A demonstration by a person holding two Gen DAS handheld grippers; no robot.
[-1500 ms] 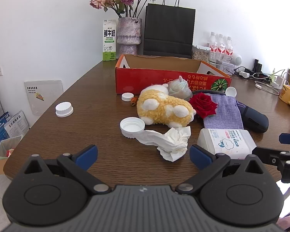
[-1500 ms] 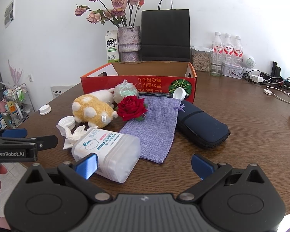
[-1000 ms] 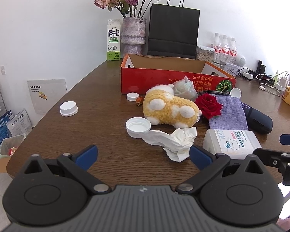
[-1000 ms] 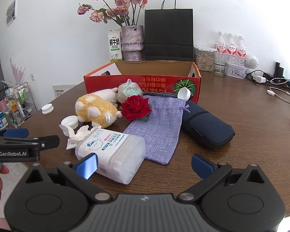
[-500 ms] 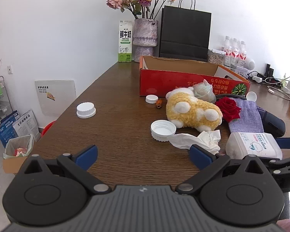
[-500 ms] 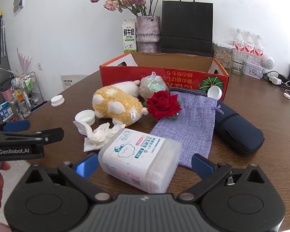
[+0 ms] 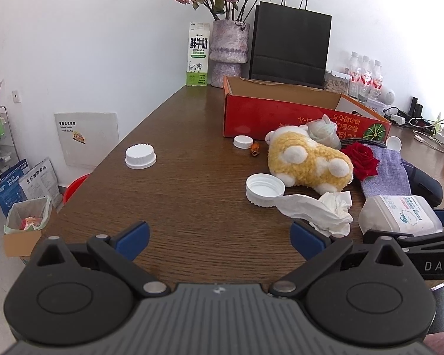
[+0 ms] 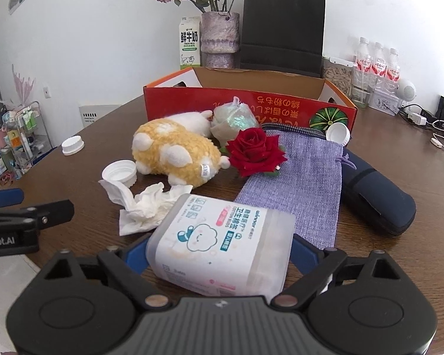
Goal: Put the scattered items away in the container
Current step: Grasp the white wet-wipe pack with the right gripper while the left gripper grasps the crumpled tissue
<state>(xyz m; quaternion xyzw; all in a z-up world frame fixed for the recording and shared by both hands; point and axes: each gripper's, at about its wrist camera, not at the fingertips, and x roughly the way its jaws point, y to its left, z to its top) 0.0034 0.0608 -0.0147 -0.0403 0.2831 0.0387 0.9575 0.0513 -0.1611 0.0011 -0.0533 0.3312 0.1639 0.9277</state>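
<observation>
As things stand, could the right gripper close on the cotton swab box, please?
Probably yes: the right gripper is open, its fingers either side of the cotton swab box, with nothing between them.

On the wooden table lie four white plastic screw caps: a ridged one (image 7: 140, 156) apart at the left, a small one (image 7: 243, 141) by the box, an upturned one (image 7: 265, 189) and one (image 8: 337, 132) against the box. There is one red cardboard box (image 8: 251, 109), one yellow plush toy (image 8: 174, 151), one red fabric rose (image 8: 256, 151), one crumpled white tissue (image 8: 146, 204), one purple cloth pouch (image 8: 305, 183), one navy zip case (image 8: 376, 198) and one translucent cotton-swab box (image 8: 222, 236). At the back stand three clear water bottles (image 8: 377, 63).
</observation>
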